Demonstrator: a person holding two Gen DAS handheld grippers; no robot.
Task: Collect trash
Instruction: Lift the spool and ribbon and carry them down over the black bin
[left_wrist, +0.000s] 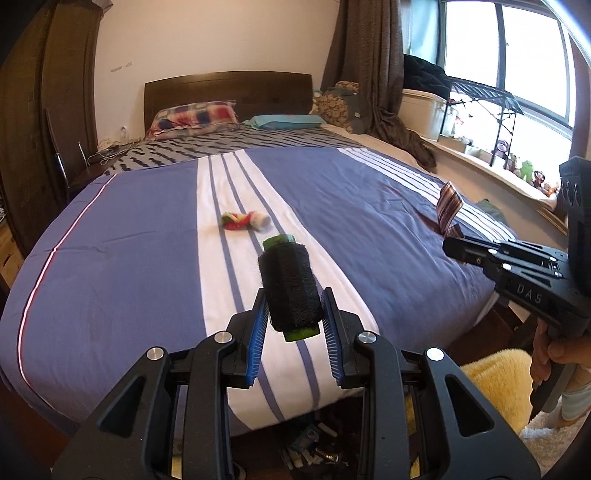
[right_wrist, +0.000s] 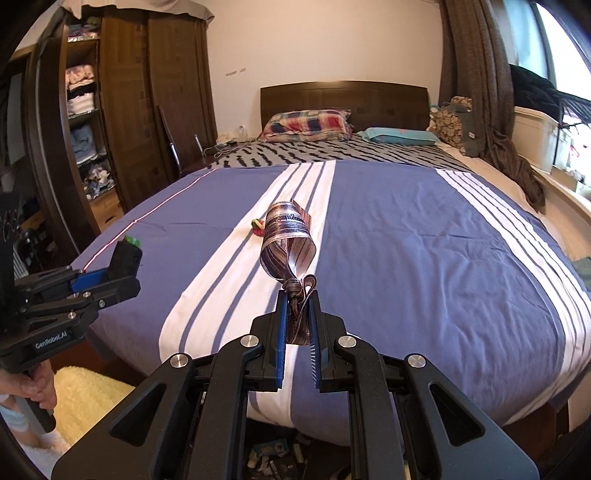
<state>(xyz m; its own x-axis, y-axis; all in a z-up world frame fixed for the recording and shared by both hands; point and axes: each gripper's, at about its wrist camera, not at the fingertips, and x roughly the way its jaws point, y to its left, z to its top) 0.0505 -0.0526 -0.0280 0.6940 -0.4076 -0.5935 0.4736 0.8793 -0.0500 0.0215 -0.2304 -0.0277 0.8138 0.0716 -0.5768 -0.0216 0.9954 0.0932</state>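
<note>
Left gripper (left_wrist: 293, 317): we see its blue-padded fingers (left_wrist: 258, 328) pinching a black spool with green ends (left_wrist: 290, 291), held lengthwise above the white stripe of the bed (left_wrist: 129, 258).
Right gripper (right_wrist: 297, 321): its fingers (right_wrist: 281, 325) are closed on the crumpled tail of a brown striped foil wrapper (right_wrist: 286, 240), which rises ahead of them over the bed.
Writing on wrapper: dark print runs across its upper part; we cannot read it with any certainty.
Writing on grippers: from the left wrist view we read "DAS" on the right gripper's body (left_wrist: 528, 291); from the right wrist view we read "GenRobot.AI" on the left gripper's body (right_wrist: 51, 341).
Trash on the bed: a small red, green and white scrap (left_wrist: 243, 220) lies on the white stripe, well beyond the spool.
Below the bed's foot: we see scattered litter (right_wrist: 277, 454) on the dark floor, and a pale yellow rug (right_wrist: 88, 398) beside it.
</note>
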